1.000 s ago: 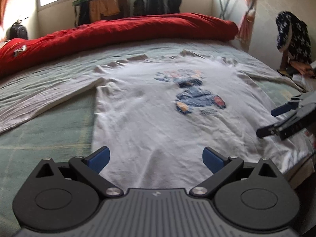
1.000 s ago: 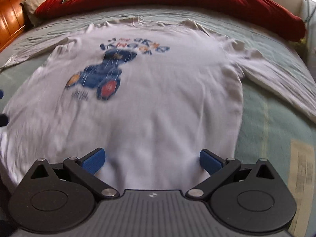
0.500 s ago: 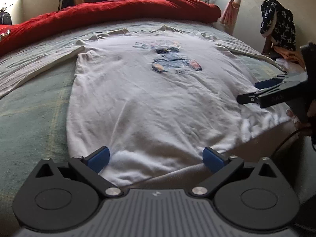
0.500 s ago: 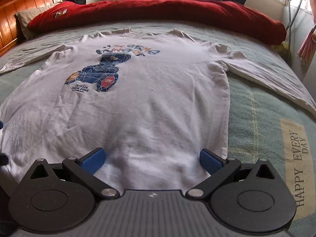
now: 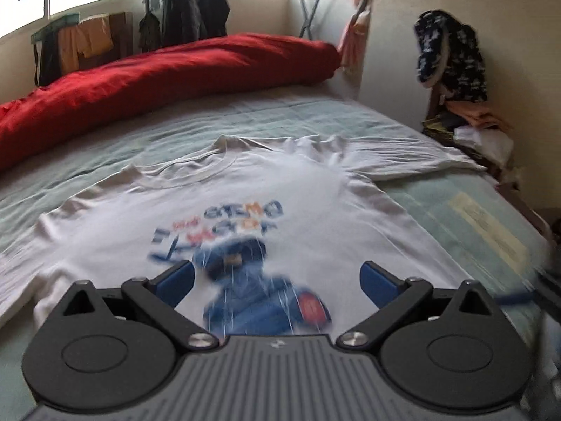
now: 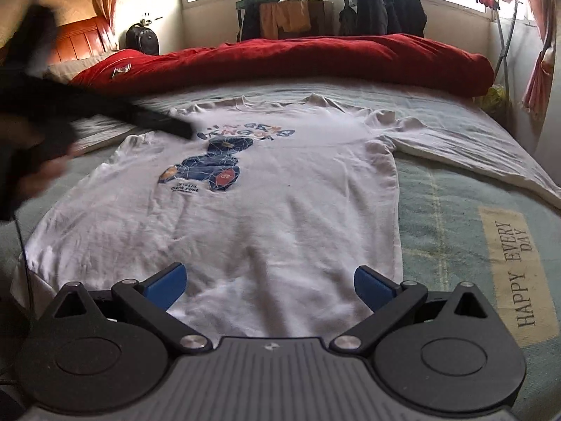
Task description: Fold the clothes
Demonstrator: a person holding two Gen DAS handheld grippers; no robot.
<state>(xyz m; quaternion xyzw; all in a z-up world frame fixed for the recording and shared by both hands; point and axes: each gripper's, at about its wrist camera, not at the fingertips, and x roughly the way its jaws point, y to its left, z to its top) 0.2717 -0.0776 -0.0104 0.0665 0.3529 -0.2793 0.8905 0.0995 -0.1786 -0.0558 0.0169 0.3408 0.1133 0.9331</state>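
Bed (image 6: 455,189): pale green sheet, printed patch at the right edge, red duvet (image 6: 298,59) rolled along the far side.

White long-sleeved shirt (image 6: 273,210): spread flat on the bed, print side up, collar toward the duvet, hem toward the right-wrist camera. Body panel open at full width. Right-hand sleeve (image 6: 466,154) extended outward across the sheet. No fold line visible anywhere on body or sleeve.

Task progress, as a judgement: garment laid out flat, all folds outstanding for this piece. Sleeves to be brought inward, then body to be doubled over. Not settled by these views: whether other clothes are already folded elsewhere.

Left gripper (image 5: 277,279): fingers spread wide, nothing between them, positioned over the chest print (image 5: 245,280), pointing toward the collar (image 5: 224,156). Seen from the right-wrist view as a dark shape reaching in from the left toward the shoulder area.

Right gripper (image 6: 270,282): fingers spread wide, nothing pinched, positioned at the hem, with the shirt's right side edge just beyond the right finger.

Hidden or unclear:
- Left-wrist view smeared by motion; print lettering unreadable there.
- Left-hand sleeve largely covered by the blurred left gripper in the right-wrist view, cut off in the other.
- Hem edge hidden under the gripper bodies; contact with cloth not determinable.
- Heap of clothing on a chair (image 5: 452,59) by the wall, contents indistinct.
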